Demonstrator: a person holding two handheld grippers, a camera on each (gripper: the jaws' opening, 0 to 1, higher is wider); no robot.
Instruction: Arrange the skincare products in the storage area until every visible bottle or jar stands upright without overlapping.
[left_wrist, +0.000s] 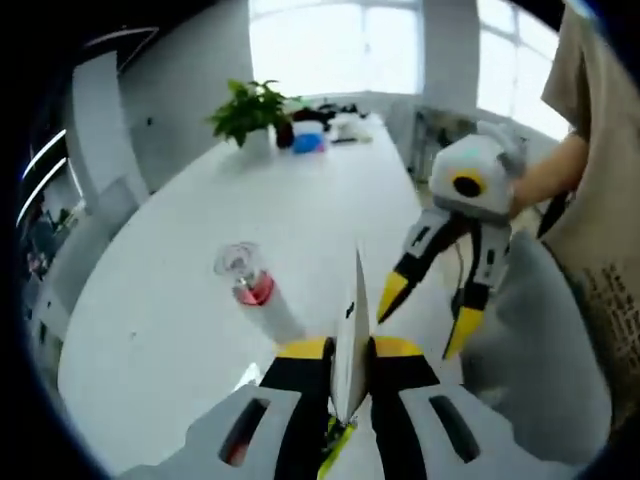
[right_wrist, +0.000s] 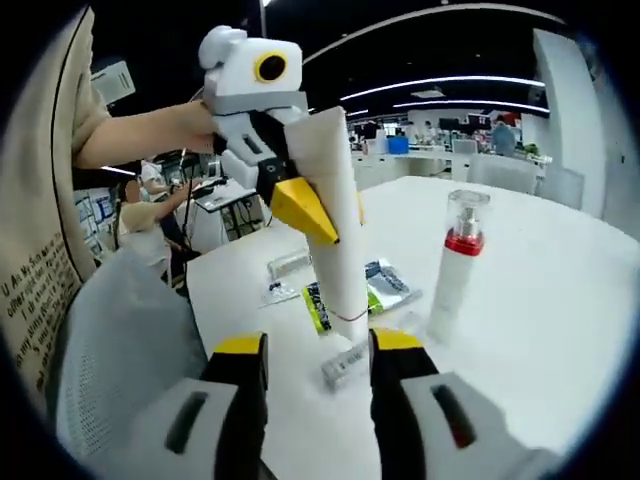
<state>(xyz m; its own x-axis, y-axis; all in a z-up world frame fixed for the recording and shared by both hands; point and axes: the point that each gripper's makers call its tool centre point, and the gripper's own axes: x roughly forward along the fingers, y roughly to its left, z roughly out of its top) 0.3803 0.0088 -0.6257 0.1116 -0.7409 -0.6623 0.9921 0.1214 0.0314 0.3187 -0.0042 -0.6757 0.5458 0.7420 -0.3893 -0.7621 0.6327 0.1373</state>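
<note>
Left gripper (right_wrist: 300, 205) clamps a white tube (right_wrist: 335, 230) upright on the desk (right_wrist: 560, 300); right gripper (right_wrist: 315, 350) hangs open beside a red-banded pump bottle (right_wrist: 455, 265).

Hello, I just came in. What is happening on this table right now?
A person is tidying skincare products with two handheld grippers. The left gripper is shut on a white tube, holding it upright over the white table. The right gripper is open and empty, pointing at the tube. A white pump bottle with a red band already stands upright beside it. A few small packets lie flat behind the tube.
</note>
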